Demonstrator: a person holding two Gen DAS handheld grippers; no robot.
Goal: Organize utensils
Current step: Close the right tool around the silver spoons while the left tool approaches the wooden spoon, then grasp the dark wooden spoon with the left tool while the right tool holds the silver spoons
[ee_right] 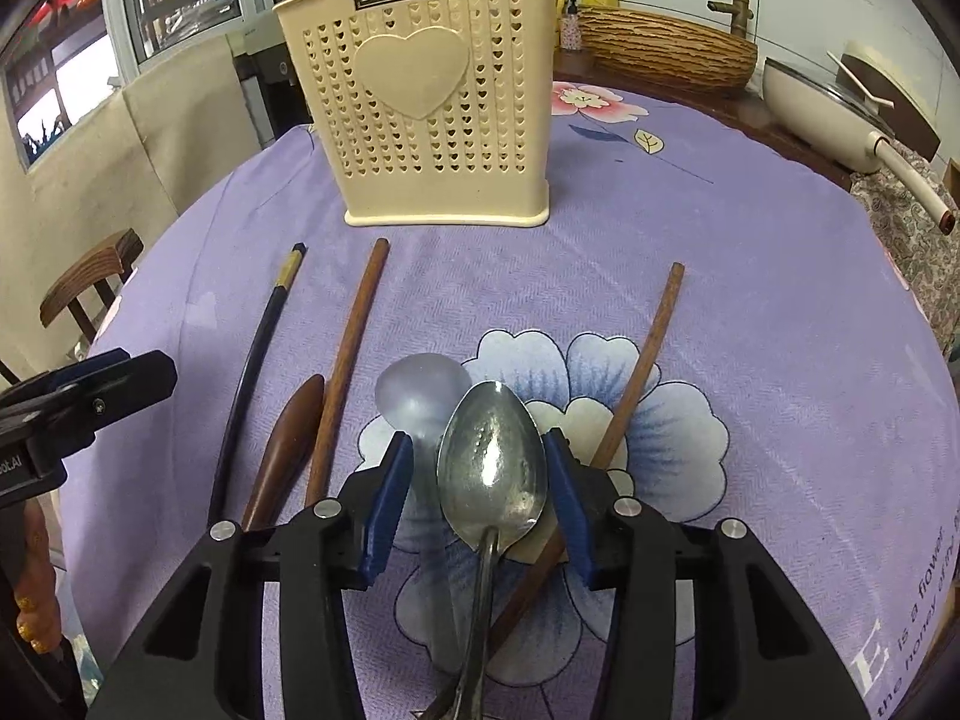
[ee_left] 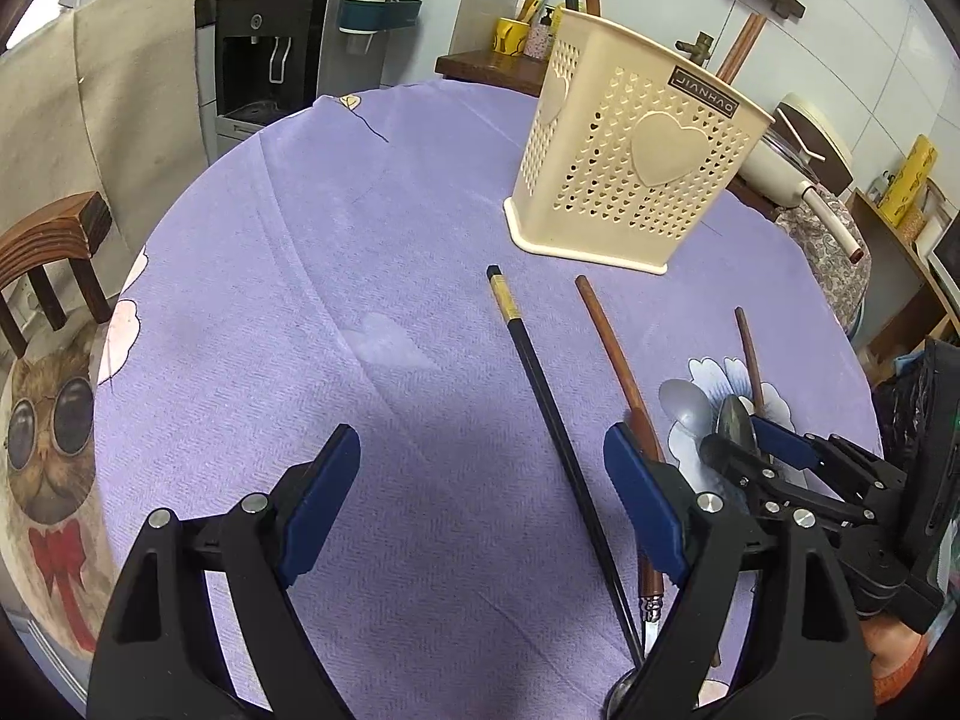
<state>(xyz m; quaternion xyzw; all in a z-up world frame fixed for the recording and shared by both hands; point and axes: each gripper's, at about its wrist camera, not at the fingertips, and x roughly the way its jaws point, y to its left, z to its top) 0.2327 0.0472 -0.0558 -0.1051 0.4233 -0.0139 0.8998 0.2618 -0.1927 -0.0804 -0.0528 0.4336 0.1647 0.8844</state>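
Between the parted blue-padded fingers of the right gripper (ee_right: 477, 498) lies a dented, shiny steel spoon (ee_right: 492, 468), untouched, a frosted clear spoon (ee_right: 420, 396) just left, the heart-pierced cream plastic holder (ee_right: 441, 108) beyond, while the left gripper (ee_left: 480, 492) gapes empty.

A cream plastic holder with heart holes (ee_right: 444, 114) stands upright on the purple cloth. In front lie a black chopstick (ee_right: 252, 372), two brown wooden chopsticks (ee_right: 348, 372) – and two spoons: shiny metal (ee_right: 492, 462), frosted plastic (ee_right: 420, 390).
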